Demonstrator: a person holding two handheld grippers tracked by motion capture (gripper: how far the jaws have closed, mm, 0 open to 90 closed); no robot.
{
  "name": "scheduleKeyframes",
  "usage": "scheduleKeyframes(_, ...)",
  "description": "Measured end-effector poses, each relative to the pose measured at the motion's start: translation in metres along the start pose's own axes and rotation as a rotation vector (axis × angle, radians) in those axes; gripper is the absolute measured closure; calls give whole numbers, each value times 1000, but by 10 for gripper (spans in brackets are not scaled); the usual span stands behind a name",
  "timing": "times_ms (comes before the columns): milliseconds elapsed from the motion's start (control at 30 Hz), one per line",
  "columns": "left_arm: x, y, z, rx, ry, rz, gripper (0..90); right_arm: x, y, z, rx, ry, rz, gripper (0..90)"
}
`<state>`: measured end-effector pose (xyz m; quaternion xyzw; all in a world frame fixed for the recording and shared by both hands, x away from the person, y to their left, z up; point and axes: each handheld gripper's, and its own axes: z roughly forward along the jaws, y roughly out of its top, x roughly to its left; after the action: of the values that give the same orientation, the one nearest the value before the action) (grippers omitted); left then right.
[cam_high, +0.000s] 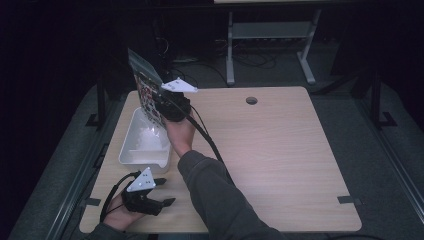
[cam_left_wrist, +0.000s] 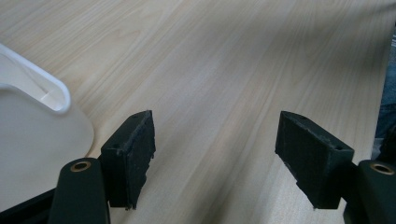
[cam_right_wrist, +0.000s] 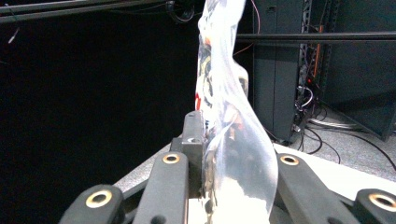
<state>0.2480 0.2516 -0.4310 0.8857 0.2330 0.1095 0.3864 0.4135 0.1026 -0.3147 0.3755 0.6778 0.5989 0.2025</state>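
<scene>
High view: a clear plastic bag (cam_high: 146, 85) with printed contents is held up by the right gripper (cam_high: 159, 107) above the far end of a white tray (cam_high: 131, 150), at the left far part of the counter (cam_high: 280, 160). The bag's long axis runs up and away from the jaws, leaning toward the far left; its lower end hangs just over the tray's far rim, whether touching cannot be told.

Right gripper view: the jaws are pinched on the bag (cam_right_wrist: 224, 121), the film rising straight ahead between them and bulging over the right-hand jaw. White powder or grains are seen in the bag's lower part.

Left gripper view: the left gripper (cam_left_wrist: 215, 144) has its jaws spread wide with nothing between them, only bare counter (cam_left_wrist: 224, 65) ahead. A corner of the tray (cam_left_wrist: 51, 93) lies to the left of them, just beside the left-hand jaw.

Position, left gripper (cam_high: 165, 192): resting near the near-left edge of the counter, just on the near side of the tray and pointed toward the right.

Relation judged decisive: the tray lies directly below the bag, so a lowering or tipping would land within it. The right hand is on the bag; the left is nearer the tray's near end.

Room: the counter's left edge runs close beside the tray; wide open surface lies to the right.
</scene>
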Motion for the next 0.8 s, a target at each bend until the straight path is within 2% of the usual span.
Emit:
scheduleKeyframes(400, 1, -1, 1, 2, 3, -2, 275, 10, -21, 15, 14, -42, -10, 748)
scheduleKeyframes(600, 1, -1, 0, 1, 3, -3, 274, 15, -33, 24, 27, -61, 0, 748)
scheduleKeyframes(800, 2, -1, 0, 6, 5, 2, 273, 14, -46, 30, 45, -74, 14, 747)
